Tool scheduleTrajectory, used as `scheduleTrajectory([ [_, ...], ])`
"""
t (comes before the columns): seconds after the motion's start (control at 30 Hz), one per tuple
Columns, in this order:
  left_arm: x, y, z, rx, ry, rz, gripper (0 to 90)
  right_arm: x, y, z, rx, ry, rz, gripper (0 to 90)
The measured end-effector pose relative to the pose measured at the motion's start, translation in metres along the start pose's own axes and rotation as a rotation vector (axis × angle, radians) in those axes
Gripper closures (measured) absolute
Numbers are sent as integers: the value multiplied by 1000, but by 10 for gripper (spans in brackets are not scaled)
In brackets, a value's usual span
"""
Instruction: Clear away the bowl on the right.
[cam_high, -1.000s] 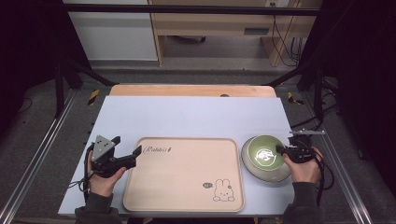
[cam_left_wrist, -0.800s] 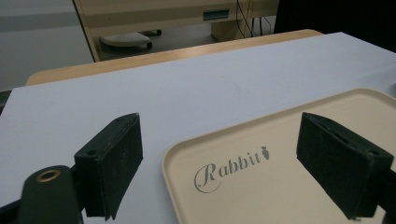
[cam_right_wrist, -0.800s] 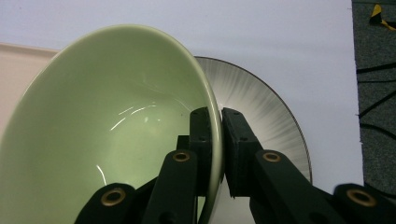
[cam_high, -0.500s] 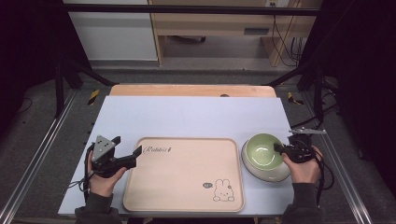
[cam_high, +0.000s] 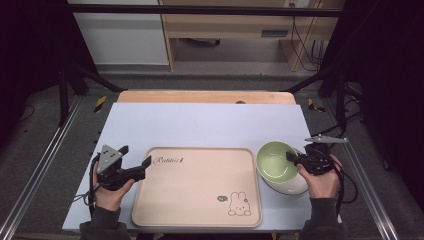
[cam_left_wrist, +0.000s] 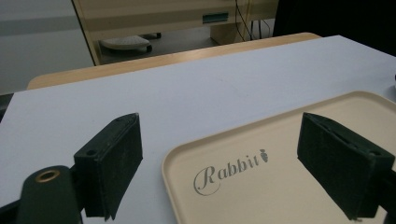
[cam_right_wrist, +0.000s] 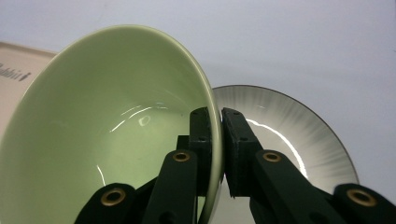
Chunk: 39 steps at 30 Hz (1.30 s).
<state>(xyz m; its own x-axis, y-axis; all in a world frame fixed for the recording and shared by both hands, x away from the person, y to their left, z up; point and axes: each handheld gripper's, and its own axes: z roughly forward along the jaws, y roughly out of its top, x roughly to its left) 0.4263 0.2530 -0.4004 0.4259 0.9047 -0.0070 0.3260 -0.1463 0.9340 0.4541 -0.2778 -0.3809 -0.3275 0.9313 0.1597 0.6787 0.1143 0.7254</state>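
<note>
Green bowl (cam_high: 276, 165) up off the grey plate (cam_right_wrist: 299, 135) now, pinched at its rim by the right gripper (cam_high: 295, 159), fingers (cam_right_wrist: 201, 140) clenched on the wall with one pad inside and one outside. Tilted, mouth turned toward nine o'clock in the high view, sitting at three o'clock of the beige tray (cam_high: 197, 187) and just beside its right edge. Plate underneath, on the desk (cam_high: 200, 125), showing its streaked grey face behind the bowl in the right gripper view. Over at nine o'clock, left gripper (cam_high: 142, 167) parked at the tray's left edge, fingers (cam_left_wrist: 112, 163) spread wide and grasping nothing, straddling the tray's near corner by the "Rabbit" lettering (cam_left_wrist: 231, 170). Step in hand, by the look of it: separating the bowl from the plate, with the tray the likely destination. Next move probably calls for carrying the bowl toward nine o'clock, clearing the tray's raised lip, levelling it out and setting it down flat on the bare tray face before letting go. Thin rim grip on a glossy wall, so a slow carry and no twisting; risk of the bowl pivoting between the pads if swung quickly.
</note>
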Motion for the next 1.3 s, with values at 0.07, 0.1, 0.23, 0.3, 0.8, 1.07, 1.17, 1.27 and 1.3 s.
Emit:
scheduleTrajectory([
  [0.07,0,0,0,3,0,3,136,5,1,-1,-8,6,-14,832],
  [0.1,0,0,0,3,0,3,136,5,1,-1,-8,6,-14,832],
  [0.23,0,0,0,4,0,3,136,13,3,-2,-8,8,-40,831],
  [0.3,0,0,0,2,1,1,136,18,4,-2,-11,16,-52,831],
  [0.8,0,0,0,4,-1,0,135,44,10,3,-14,90,-110,831],
  [1.07,0,-1,1,7,-3,1,134,54,12,7,-14,112,-124,831],
  [1.17,0,-1,1,8,-4,1,134,57,13,9,-12,116,-131,831],
  [1.27,0,-1,1,7,-5,0,134,61,14,11,-7,125,-136,831],
  [1.3,0,-1,1,7,-4,1,134,62,14,12,-10,129,-139,831],
])
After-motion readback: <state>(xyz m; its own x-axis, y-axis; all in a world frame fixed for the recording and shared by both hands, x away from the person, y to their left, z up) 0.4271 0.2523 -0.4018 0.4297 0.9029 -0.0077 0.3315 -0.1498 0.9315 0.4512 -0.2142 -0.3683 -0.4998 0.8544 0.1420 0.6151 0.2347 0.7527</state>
